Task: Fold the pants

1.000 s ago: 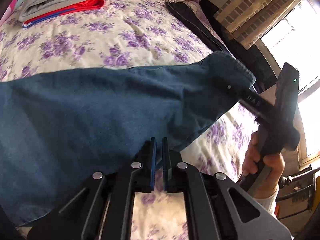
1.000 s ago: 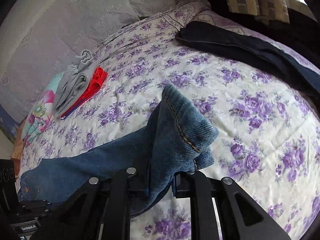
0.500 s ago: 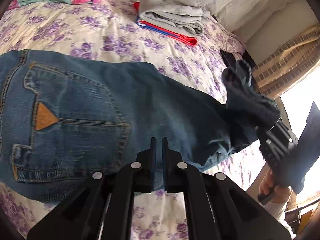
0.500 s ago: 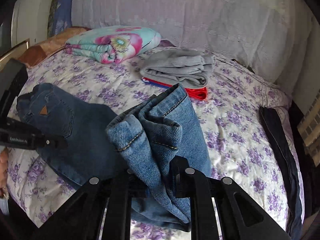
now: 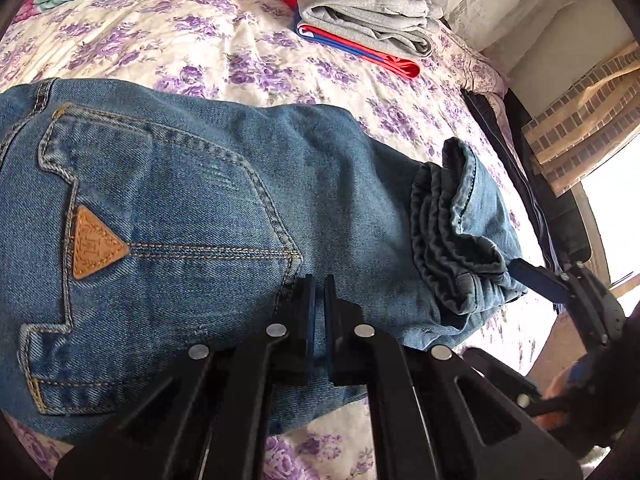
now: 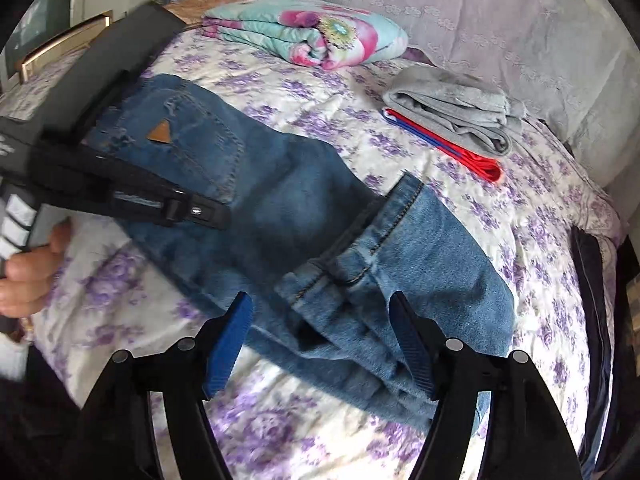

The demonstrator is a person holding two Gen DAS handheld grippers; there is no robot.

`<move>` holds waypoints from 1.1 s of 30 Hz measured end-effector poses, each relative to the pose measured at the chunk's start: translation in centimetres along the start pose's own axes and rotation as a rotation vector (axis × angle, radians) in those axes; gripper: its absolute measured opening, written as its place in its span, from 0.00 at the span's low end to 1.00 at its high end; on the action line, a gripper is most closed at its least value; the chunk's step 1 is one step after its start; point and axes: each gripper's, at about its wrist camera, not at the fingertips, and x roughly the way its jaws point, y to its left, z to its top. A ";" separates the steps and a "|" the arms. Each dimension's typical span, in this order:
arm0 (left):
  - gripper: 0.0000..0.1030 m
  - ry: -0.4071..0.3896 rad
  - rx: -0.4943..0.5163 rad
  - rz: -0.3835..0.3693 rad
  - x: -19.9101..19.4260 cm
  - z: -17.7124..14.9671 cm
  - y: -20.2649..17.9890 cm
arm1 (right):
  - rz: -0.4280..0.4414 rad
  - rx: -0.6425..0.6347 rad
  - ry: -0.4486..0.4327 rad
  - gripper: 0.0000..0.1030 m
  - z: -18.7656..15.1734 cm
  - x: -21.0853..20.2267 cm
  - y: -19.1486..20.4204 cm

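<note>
Right wrist view: your right gripper [image 6: 320, 340] stood wide apart, gripping nothing, over bunched hems of blue denim jeans [image 6: 288, 200] lying on purple-flowered bedspread [image 6: 320, 96]. Your left gripper [image 5: 319, 300] nearly closed; grip on denim unclear.

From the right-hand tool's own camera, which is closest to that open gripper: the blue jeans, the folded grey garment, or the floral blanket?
From the right gripper:
1. Blue denim jeans, their cuffs right in front of the open fingers.
2. Folded grey garment, farther up the bed, to the right.
3. Rolled teal-and-pink floral blanket, farthest, by the pillows.
</note>
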 end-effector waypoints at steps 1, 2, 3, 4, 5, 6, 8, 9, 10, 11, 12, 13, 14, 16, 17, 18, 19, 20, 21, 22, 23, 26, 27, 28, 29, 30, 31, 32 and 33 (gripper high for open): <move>0.03 -0.001 0.003 0.000 0.0 -0.1 0.0 | 0.006 0.026 -0.021 0.69 0.3 -1.0 -0.7; 0.03 -0.002 0.006 -0.001 0.0 -0.1 0.1 | 0.017 0.066 -0.036 0.69 0.6 -1.7 -1.6; 0.03 -0.003 0.007 -0.002 0.0 -0.1 0.0 | 0.029 0.110 -0.039 0.61 0.9 -2.0 -2.7; 0.03 -0.004 0.009 -0.002 -0.1 -0.2 0.1 | 0.030 0.139 -0.028 0.35 1.2 -1.9 -3.7; 0.03 -0.004 0.011 -0.002 -0.1 -0.2 0.1 | 0.015 0.162 -0.004 0.22 1.4 -1.4 -4.5; 0.03 -0.004 0.012 -0.001 -0.1 -0.2 0.1 | 0.008 0.183 0.019 0.09 1.5 -0.6 -5.3; 0.03 -0.005 0.015 -0.001 0.0 -0.3 0.0 | 0.050 0.236 0.067 0.10 1.1 1.7 -6.6; 0.03 -0.006 0.016 -0.001 -0.1 -0.3 0.0 | 0.091 0.264 0.114 0.09 0.7 3.3 -6.9; 0.03 -0.006 0.017 -0.003 -0.1 -0.4 0.0 | 0.142 0.295 0.176 0.08 0.0 5.2 -7.0; 0.03 -0.005 0.019 -0.005 -0.1 -0.4 0.0 | 0.162 0.316 0.221 0.08 -0.7 6.9 -6.9; 0.03 -0.003 0.018 -0.006 -0.1 -0.4 0.1 | 0.154 0.311 0.215 0.08 -1.2 7.7 -6.5; 0.03 -0.002 0.020 -0.006 -0.1 -0.4 0.1 | 0.134 0.275 0.197 0.08 -1.3 7.6 -6.0; 0.03 -0.001 0.021 -0.005 0.0 -0.4 0.1 | 0.120 0.245 0.209 0.08 -1.0 7.4 -5.6; 0.03 0.004 0.020 -0.003 0.0 -0.4 0.0 | 0.127 0.263 0.251 0.08 -0.2 7.0 -5.7; 0.03 0.006 0.019 -0.002 0.0 -0.3 0.0 | 0.140 0.270 0.265 0.08 0.4 6.7 -6.0; 0.03 0.008 0.019 -0.003 0.0 -0.3 0.0 | 0.165 0.291 0.250 0.10 1.1 6.3 -6.5; 0.03 0.008 0.020 -0.003 0.0 -0.3 0.1 | 0.187 0.326 0.214 0.10 1.8 5.8 -7.3; 0.03 0.008 0.023 -0.003 0.0 -0.3 0.0 | 0.190 0.359 0.176 0.10 2.5 5.4 -7.9; 0.03 0.007 0.025 -0.001 0.0 -0.4 0.0 | 0.186 0.379 0.149 0.10 3.2 5.3 -8.5; 0.03 0.008 0.027 0.001 0.0 -0.4 0.0 | 0.177 0.389 0.135 0.10 3.9 5.7 -9.1; 0.03 0.010 0.028 0.003 0.0 -0.3 -0.1 | 0.158 0.397 0.139 0.10 4.4 6.6 -9.4; 0.03 0.012 0.026 0.003 -0.5 -0.5 -0.3 | 0.163 0.475 0.214 0.09 4.0 11.4 -10.5; 0.03 0.011 0.026 -0.003 -1.0 -0.6 -0.3 | 0.166 0.497 0.178 0.08 3.8 11.8 -10.8; 0.03 0.002 0.030 -0.008 -1.8 -0.9 -0.4 | 0.164 0.486 0.166 0.08 3.9 11.7 -10.7; 0.03 -0.013 0.034 -0.019 -2.9 -1.2 -0.4 | 0.166 0.483 0.166 0.08 3.9 11.5 -10.7; 0.06 -0.038 0.033 -0.042 -4.3 -1.4 -0.3 | 0.172 0.493 0.169 0.08 3.9 11.2 -10.8; 0.09 -0.067 0.030 -0.063 -5.9 -1.7 -0.2 | 0.181 0.503 0.168 0.08 3.8 10.8 -10.9; 0.23 -0.100 0.021 -0.076 -7.6 -2.0 0.1 | 0.201 0.518 0.158 0.09 3.7 10.0 -11.1; 0.47 -0.141 0.004 -0.073 -9.4 -2.3 0.6 | 0.229 0.545 0.137 0.11 3.4 9.0 -11.3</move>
